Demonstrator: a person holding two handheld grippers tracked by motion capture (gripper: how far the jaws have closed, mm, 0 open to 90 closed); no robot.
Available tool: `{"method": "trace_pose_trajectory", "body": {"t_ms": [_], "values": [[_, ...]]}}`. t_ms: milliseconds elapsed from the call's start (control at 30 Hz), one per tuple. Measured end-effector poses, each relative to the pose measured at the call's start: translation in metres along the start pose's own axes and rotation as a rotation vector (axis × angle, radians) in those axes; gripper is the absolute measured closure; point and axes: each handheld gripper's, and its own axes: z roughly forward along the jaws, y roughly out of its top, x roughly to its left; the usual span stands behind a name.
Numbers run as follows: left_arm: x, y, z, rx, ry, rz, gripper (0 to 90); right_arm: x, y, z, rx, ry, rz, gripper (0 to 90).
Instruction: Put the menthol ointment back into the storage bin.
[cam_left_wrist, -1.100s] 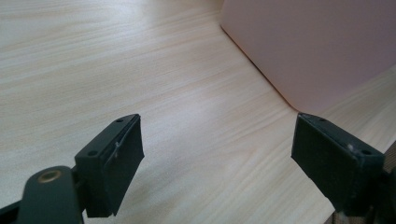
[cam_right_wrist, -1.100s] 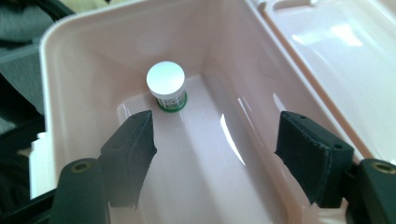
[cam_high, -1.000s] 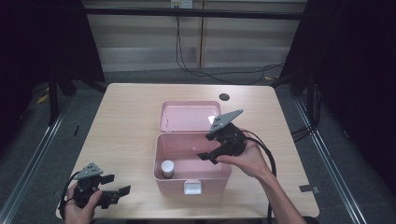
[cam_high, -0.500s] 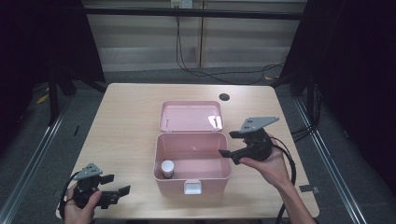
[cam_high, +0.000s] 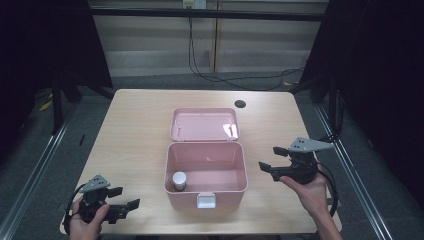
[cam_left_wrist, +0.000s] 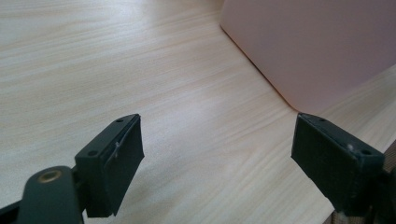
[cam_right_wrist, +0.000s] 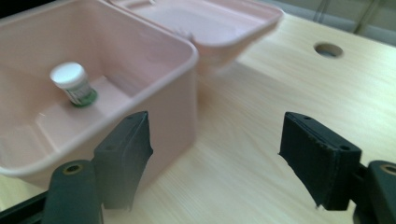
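Sitting open: pink box | white-capped jar inside, lid back

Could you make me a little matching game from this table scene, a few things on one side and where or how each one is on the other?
Things:
1. small jar
2. box lid
3. left gripper
4. right gripper

States:
A. folded back, lying open behind the pink box
B. open, at the table's near left corner
C. standing inside the box
D. open, right of the box

Pairs: 1-C, 2-A, 3-B, 4-D
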Motion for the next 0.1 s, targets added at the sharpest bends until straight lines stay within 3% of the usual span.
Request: {"method": "trace_pose_trajectory", "body": {"t_ms": [100], "values": [[0.001, 0.000, 0.000, -0.002, -0.001, -0.001, 16.5, -0.005, -0.011, -0.001, 0.018, -0.009, 0.024, 24.2]]}}
